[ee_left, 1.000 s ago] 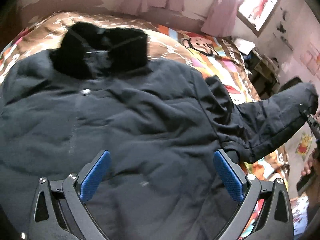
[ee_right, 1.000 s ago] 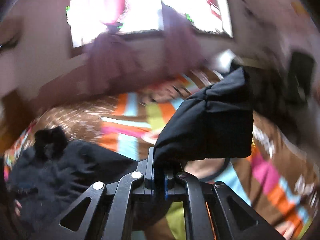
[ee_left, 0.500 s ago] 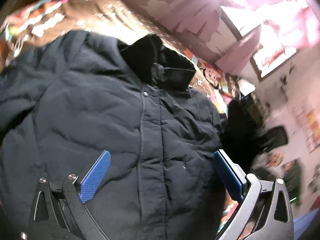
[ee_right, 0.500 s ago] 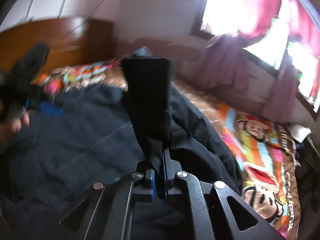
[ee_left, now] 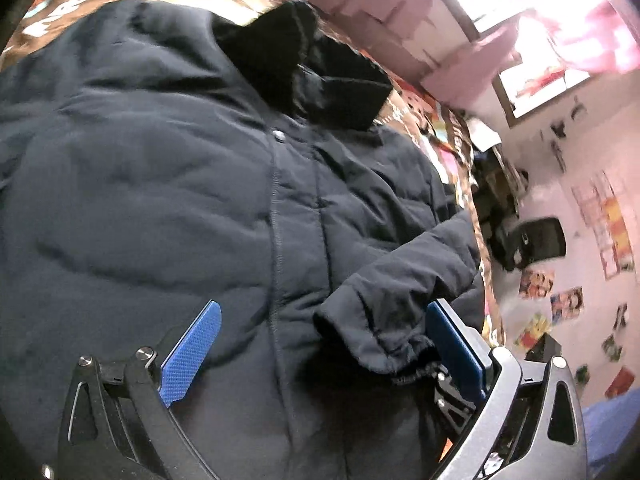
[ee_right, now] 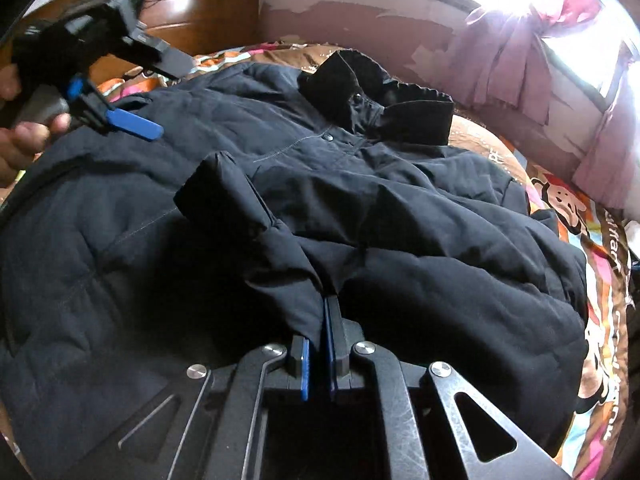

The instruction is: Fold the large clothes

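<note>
Over the jacket (ee_right: 400, 208): right gripper (ee_right: 320, 344) clenched on sleeve (ee_right: 256, 220), left gripper (ee_left: 320, 344) spread, cuff tip hidden.

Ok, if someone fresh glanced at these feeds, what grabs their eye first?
The big dark padded jacket spread over the bright cartoon bedspread, filling both views. Next, its sleeve laid across the jacket front, its fabric pinched in the shut right tongs. The left tongs are open just above the jacket.
</note>
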`<state>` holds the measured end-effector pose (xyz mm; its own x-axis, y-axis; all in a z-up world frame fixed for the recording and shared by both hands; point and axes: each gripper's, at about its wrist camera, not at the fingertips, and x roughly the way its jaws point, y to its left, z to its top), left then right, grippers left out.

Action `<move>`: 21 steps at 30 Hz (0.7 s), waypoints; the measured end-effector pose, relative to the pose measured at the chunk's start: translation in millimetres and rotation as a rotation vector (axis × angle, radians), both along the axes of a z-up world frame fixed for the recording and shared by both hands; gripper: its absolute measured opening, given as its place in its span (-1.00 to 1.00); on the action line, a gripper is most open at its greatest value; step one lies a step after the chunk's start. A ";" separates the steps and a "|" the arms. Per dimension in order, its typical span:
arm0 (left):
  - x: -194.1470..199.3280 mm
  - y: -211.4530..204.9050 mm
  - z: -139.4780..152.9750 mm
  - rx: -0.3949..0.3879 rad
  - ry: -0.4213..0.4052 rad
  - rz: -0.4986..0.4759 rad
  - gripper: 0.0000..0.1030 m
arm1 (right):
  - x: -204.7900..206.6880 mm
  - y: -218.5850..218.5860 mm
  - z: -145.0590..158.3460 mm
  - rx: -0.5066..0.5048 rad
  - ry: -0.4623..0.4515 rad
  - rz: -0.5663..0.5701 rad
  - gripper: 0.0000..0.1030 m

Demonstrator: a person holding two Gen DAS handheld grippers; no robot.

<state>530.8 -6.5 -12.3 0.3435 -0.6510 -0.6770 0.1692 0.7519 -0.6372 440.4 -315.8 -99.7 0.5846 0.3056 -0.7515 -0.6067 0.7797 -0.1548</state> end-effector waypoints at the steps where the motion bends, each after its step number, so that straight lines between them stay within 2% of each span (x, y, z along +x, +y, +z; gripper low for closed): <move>1: 1.8 -4.4 -2.6 0.000 -0.007 -0.011 0.94 | -2.8 1.2 -1.3 0.006 -0.006 0.000 -0.86; 3: 2.8 -9.9 -10.9 -0.004 -0.007 -0.030 0.89 | -8.5 1.1 -4.3 0.013 -0.011 -0.003 -0.86; 6: 1.7 -20.4 -23.3 -0.008 0.017 -0.070 0.54 | -14.5 1.1 -6.2 0.026 -0.018 -0.012 -0.86; 8: 0.0 -28.0 -30.1 -0.006 0.039 -0.089 0.17 | -18.1 -2.0 -5.4 0.041 -0.020 -0.020 -0.86; 9: -2.0 -31.2 -34.7 -0.008 0.054 -0.100 0.07 | -18.0 -3.1 -5.5 0.051 -0.019 -0.025 -0.86; 11: -3.3 -36.4 -40.2 -0.017 0.083 -0.114 -0.35 | -19.3 -4.4 -6.1 0.063 -0.021 -0.029 -0.86; 13: -4.4 -40.7 -42.8 0.001 0.093 -0.109 -0.47 | -20.3 -4.4 -6.5 0.064 -0.026 -0.032 -0.86; 16: -5.9 -41.2 -33.3 0.019 0.049 -0.098 -0.90 | -22.2 -2.7 -7.0 0.058 -0.037 -0.038 -0.85; 21: -14.3 -43.0 7.2 0.085 -0.089 -0.096 -0.94 | -29.1 -2.1 -0.5 0.070 -0.054 -0.036 -0.79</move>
